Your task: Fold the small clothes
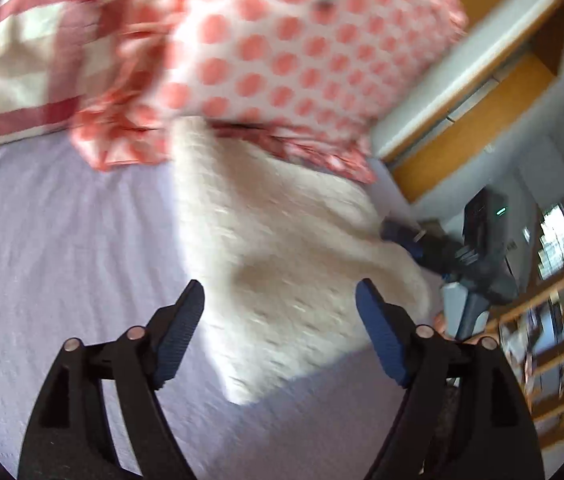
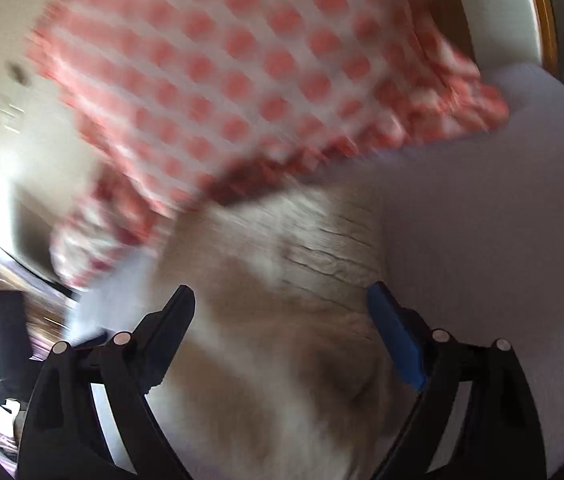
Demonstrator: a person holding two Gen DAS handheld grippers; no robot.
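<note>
A small cream knitted garment (image 1: 282, 248) lies on the lilac bedsheet (image 1: 62, 260), one end tucked under a white pillow with coral dots (image 1: 302, 52). My left gripper (image 1: 280, 292) is open, its jaws wide apart over the near end of the garment, holding nothing. In the right wrist view the same cream garment (image 2: 282, 300) fills the space between the open jaws of my right gripper (image 2: 282, 298), which holds nothing. The dotted pillow (image 2: 242, 72) sits beyond it. Both views are motion-blurred.
A cream cushion with red stripes (image 1: 22, 68) lies at the back left. The other gripper (image 1: 462, 256) shows at the garment's right edge. Wooden shelving (image 1: 474, 112) and a bookshelf (image 1: 554, 340) stand beyond the bed. The lilac sheet (image 2: 502, 220) spreads right.
</note>
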